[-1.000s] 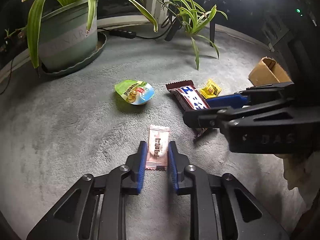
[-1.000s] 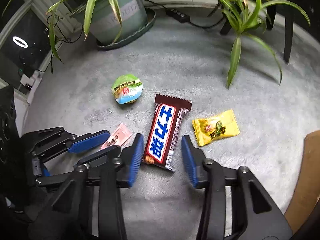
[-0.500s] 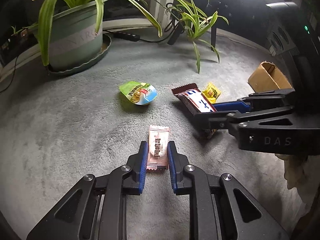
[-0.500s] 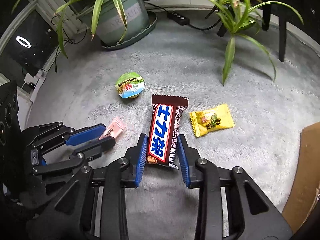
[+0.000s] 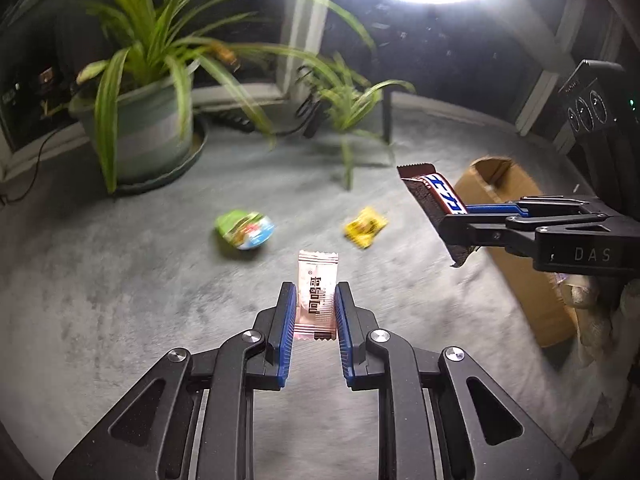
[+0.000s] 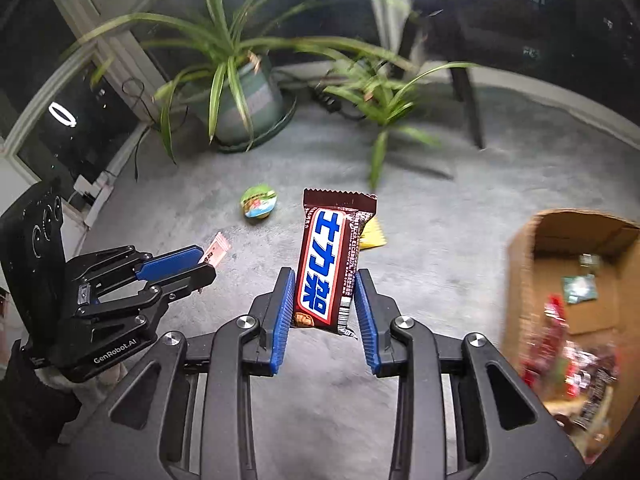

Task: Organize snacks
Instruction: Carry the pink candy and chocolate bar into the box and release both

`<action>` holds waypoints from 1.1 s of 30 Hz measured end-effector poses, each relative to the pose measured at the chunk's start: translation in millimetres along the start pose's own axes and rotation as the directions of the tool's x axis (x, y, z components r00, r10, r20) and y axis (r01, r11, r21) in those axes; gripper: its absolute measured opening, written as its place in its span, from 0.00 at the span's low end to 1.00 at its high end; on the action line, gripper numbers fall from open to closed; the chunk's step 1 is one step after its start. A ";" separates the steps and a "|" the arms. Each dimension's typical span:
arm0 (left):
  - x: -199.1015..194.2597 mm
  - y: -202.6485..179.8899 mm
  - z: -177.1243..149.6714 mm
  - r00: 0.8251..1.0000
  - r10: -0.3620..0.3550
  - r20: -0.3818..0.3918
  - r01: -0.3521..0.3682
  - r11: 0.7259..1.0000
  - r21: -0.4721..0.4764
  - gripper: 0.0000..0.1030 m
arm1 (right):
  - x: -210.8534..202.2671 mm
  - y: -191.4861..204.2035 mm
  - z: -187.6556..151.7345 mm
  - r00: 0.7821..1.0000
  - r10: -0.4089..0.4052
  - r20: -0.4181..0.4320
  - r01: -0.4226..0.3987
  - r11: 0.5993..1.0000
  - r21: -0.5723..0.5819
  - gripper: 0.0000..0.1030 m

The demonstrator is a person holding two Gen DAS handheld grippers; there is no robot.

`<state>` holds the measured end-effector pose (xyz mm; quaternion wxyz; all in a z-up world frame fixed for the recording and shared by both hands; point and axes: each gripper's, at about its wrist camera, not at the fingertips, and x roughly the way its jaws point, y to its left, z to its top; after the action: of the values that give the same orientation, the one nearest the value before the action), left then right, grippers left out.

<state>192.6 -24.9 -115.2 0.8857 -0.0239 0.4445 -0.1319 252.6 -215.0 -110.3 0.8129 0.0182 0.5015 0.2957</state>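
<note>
The pink candy sachet [image 5: 317, 295] was clamped between the blue pads of the left gripper [image 5: 316, 308], its printed face turned up and its top edge reaching past the fingertips. It was held clear of the grey carpet [image 5: 120, 300]. In the right wrist view the same sachet [image 6: 216, 249] was seen poking out from the left gripper [image 6: 192, 266].

The chocolate bar [image 6: 330, 266], brown with blue lettering on white, was gripped at its lower half by the right gripper [image 6: 323, 300], the fingers closed against its two long sides. It was raised above the carpet, and in the left wrist view it [image 5: 434, 196] was seen tilted, in front of the cardboard box [image 5: 516, 264].

The box [image 6: 520, 280] was seen standing open to the right of the bar, with several blurred wrappers [image 6: 560, 344] inside it.

On the carpet were left a green-lidded jelly cup [image 5: 244, 230] and a yellow candy packet [image 5: 366, 227], well apart from each other. Two potted plants [image 5: 148, 120] were seen behind them.
</note>
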 end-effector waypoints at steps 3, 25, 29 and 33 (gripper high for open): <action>-7.2 -18.2 4.5 0.999 -0.029 0.022 0.029 0.999 0.014 0.17 | -25.1 -17.6 -5.7 0.999 -0.024 0.032 0.023 1.000 0.016 0.31; 9.9 -196.7 14.5 0.960 -0.280 0.004 0.276 0.949 0.151 0.17 | -131.4 -151.7 -75.2 0.976 -0.208 0.057 0.196 0.965 0.173 0.31; 14.9 -222.8 11.2 0.952 -0.306 -0.013 0.304 0.937 0.170 0.17 | -135.6 -166.3 -84.0 0.976 -0.213 0.048 0.200 0.961 0.190 0.31; 19.4 -243.9 8.8 0.946 -0.322 -0.030 0.322 0.929 0.183 0.17 | -140.0 -173.7 -89.7 0.977 -0.211 0.045 0.198 0.960 0.199 0.31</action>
<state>158.8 -265.6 -86.1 0.8504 -0.0138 0.4201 -0.3164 213.8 -452.0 -98.8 0.8495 0.0548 0.4999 0.1595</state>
